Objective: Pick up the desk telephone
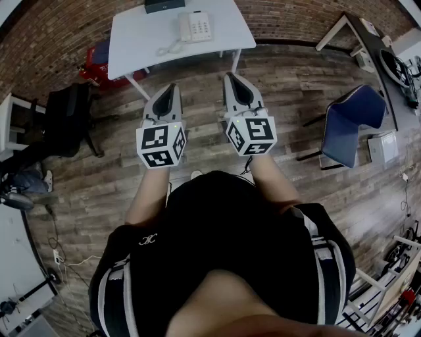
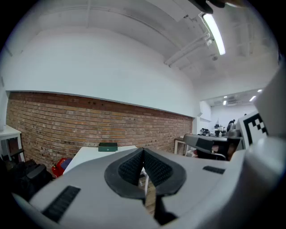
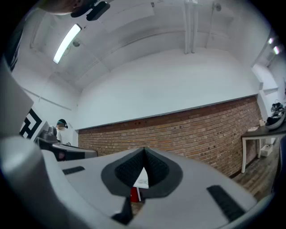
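A white desk telephone [image 1: 195, 26] with a coiled cord lies on the white table [image 1: 138, 39] at the top of the head view, well ahead of both grippers. My left gripper [image 1: 172, 86] and right gripper [image 1: 231, 76] are held side by side over the wooden floor, short of the table's near edge, both shut with nothing between their jaws. In the left gripper view the left gripper [image 2: 143, 150] points at the table [image 2: 89, 154] and the brick wall. The right gripper [image 3: 144, 150] also faces the brick wall. The phone is hidden in both gripper views.
A dark green box [image 1: 164, 6] [image 2: 107, 146] sits at the table's far edge. A red item [image 1: 97, 56] lies under the table's left side. A blue chair [image 1: 352, 122] stands to the right, a black chair [image 1: 66, 118] to the left, and another desk [image 1: 378, 46] at far right.
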Demonstrator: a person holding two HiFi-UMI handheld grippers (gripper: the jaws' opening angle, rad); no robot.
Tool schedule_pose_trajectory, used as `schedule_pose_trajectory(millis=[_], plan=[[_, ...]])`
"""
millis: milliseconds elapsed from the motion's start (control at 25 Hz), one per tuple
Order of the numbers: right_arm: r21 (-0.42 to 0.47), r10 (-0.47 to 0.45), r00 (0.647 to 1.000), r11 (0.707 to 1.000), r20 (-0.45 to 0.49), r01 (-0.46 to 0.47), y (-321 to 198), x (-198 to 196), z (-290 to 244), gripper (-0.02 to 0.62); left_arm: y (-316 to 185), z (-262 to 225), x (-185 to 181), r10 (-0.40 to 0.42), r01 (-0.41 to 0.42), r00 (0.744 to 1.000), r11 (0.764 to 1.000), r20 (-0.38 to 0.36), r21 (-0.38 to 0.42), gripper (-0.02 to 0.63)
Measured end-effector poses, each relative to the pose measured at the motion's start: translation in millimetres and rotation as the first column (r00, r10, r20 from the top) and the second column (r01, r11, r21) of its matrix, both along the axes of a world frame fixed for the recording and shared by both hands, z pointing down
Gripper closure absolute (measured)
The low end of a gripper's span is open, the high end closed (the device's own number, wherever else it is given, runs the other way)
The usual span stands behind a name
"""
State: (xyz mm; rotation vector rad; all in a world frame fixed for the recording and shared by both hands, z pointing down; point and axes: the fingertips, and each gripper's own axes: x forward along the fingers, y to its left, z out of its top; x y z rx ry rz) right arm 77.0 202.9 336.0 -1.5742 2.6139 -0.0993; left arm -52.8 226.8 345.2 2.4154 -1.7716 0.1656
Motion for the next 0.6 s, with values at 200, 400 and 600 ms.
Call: schedule_pose_trajectory(millis=[200,400,600], plan=[[0.001,-0.002,1.000,1.000,0.021,0.002,-3.3,2.0,-1.5,0.597,-4.6,0.4,1.5,0.002,-0.002,1.000,1.000,0.001,-0.004,0.603],[0.002,0.005,0.998,1.000,0.060,-0.005,-3.8,5.6,-2.1,0.597,-6.2,4.2,3.0,0.009,-0.009,1.000,1.000,-0.005,-0.012,0.603],[-0.008,0.005,0.998,1.000,0.062,-0.005,-5.6,-3.7,0.3,0.597,-9.8,5.2,-6.0,0.016,-0.016,1.000,1.000,-0.011,-0.016,0.603]])
